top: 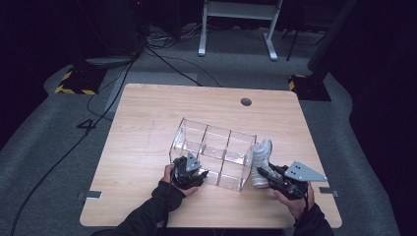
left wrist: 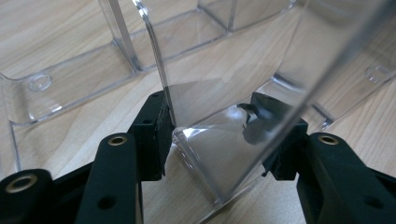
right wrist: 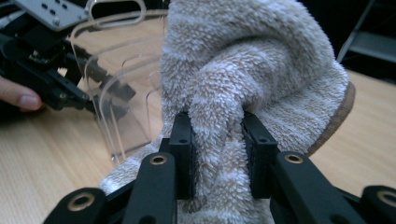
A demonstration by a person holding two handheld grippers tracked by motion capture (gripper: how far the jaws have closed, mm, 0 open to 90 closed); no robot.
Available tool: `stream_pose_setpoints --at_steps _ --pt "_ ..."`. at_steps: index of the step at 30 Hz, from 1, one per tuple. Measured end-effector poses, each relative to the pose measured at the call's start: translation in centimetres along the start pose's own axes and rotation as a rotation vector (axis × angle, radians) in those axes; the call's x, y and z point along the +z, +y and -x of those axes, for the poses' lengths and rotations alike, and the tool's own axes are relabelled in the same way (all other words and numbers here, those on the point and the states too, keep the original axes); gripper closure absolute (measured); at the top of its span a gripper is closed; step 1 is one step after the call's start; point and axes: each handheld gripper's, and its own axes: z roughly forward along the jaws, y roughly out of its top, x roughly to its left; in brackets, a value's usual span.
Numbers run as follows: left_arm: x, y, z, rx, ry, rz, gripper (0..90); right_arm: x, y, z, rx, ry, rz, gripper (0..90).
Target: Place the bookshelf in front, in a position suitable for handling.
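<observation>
A clear plastic organiser box (top: 212,147) with several compartments stands mid-table. My left gripper (top: 198,173) is at its near left corner. In the left gripper view that corner (left wrist: 219,154) sits between the jaws of the left gripper (left wrist: 219,135), and both pads lie against its walls. A grey-white fluffy towel (top: 261,157) stands bunched up just right of the box. My right gripper (top: 264,173) is shut on it. In the right gripper view a fold of the towel (right wrist: 252,56) is pinched by the right gripper (right wrist: 217,140), with the box (right wrist: 116,93) and the left gripper (right wrist: 46,79) behind it.
The wooden table (top: 147,113) has a round cable hole (top: 246,102) near its far edge. Beyond the table, a white desk frame (top: 238,19), cables and yellow-black marked bases (top: 74,83) stand on the grey carpet.
</observation>
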Motion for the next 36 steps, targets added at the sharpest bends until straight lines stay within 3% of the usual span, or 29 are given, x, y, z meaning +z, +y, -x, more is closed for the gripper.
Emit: stream_pose_setpoints --at_steps 8,11,14,18,25,28,31,36 --pt "0.2 -0.4 -0.1 -0.011 0.003 0.012 53.4 2.8 -3.6 -0.8 0.001 0.049 -0.158 69.4" --pt "0.1 -0.4 -0.1 -0.004 0.001 0.006 53.7 3.7 -4.7 -1.0 -0.022 0.064 -0.251 69.0" --pt "0.1 -0.5 -0.2 0.001 0.002 -0.002 55.0 3.9 -4.9 -0.9 -0.024 0.07 -0.263 69.1" --pt "0.1 -0.5 -0.2 -0.006 -0.001 -0.005 54.8 3.0 -4.1 -0.5 -0.03 0.034 -0.221 70.1" --pt "0.2 -0.5 -0.3 -0.012 -0.014 -0.004 54.8 -0.6 0.1 1.1 -0.014 -0.066 0.0 70.9" --pt "0.2 -0.5 -0.3 -0.012 -0.016 -0.004 54.8 -0.9 1.6 1.7 -0.025 -0.098 0.044 70.8" --pt "0.2 -0.5 -0.3 -0.008 -0.017 -0.006 54.7 -0.1 2.6 2.5 -0.036 -0.136 0.052 70.7" --pt "0.2 -0.5 -0.3 -0.007 -0.018 -0.005 54.7 2.1 2.4 3.4 -0.002 -0.118 0.006 70.5"
